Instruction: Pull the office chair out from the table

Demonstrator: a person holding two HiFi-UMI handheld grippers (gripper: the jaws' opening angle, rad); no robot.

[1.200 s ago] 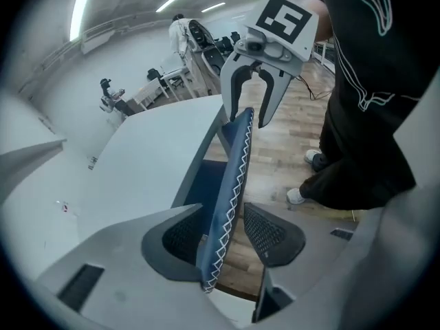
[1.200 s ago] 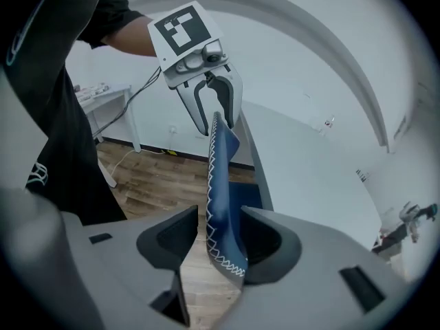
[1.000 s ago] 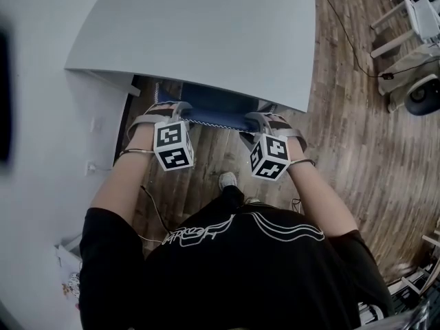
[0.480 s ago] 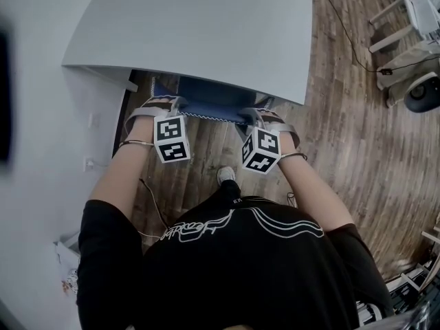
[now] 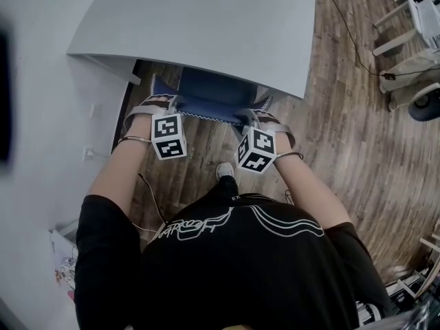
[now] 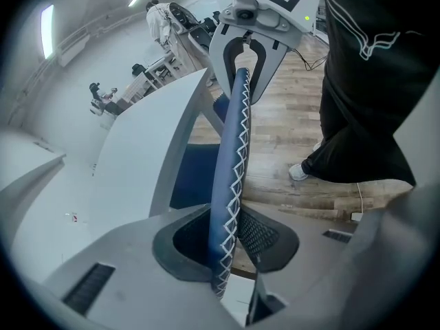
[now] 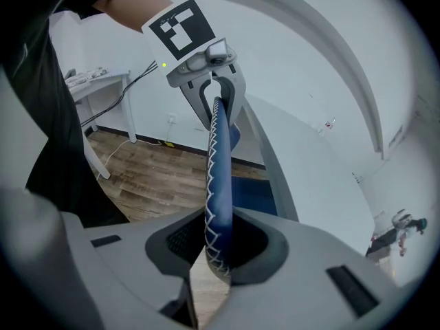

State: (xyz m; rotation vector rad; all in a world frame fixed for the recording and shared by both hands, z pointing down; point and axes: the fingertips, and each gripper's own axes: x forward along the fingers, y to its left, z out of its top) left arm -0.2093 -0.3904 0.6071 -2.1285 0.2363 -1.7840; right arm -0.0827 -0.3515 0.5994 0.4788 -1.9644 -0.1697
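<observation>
The office chair (image 5: pixel 206 91) is blue, and its back's top edge carries white zigzag stitching. It is tucked under the grey table (image 5: pixel 206 26). My left gripper (image 5: pixel 165 107) grips the left end of that edge and my right gripper (image 5: pixel 251 117) the right end. In the left gripper view the stitched edge (image 6: pixel 230 177) runs between the jaws of the left gripper (image 6: pixel 227 243), whose pads press on it. The right gripper view shows the same edge (image 7: pixel 218 177) clamped in the right gripper (image 7: pixel 218 243). Both pairs of jaws have just been closing onto the chair back.
A wooden floor (image 5: pixel 344 136) spreads to the right, with white furniture (image 5: pixel 412 40) and a cable at the far right. A white wall (image 5: pixel 62 136) stands close on the left. The person's shoe (image 5: pixel 225 171) is just behind the chair.
Both grippers have settled onto the chair back's top edge and drawn slightly closer together. A little more of the blue chair shows below the table's edge.
</observation>
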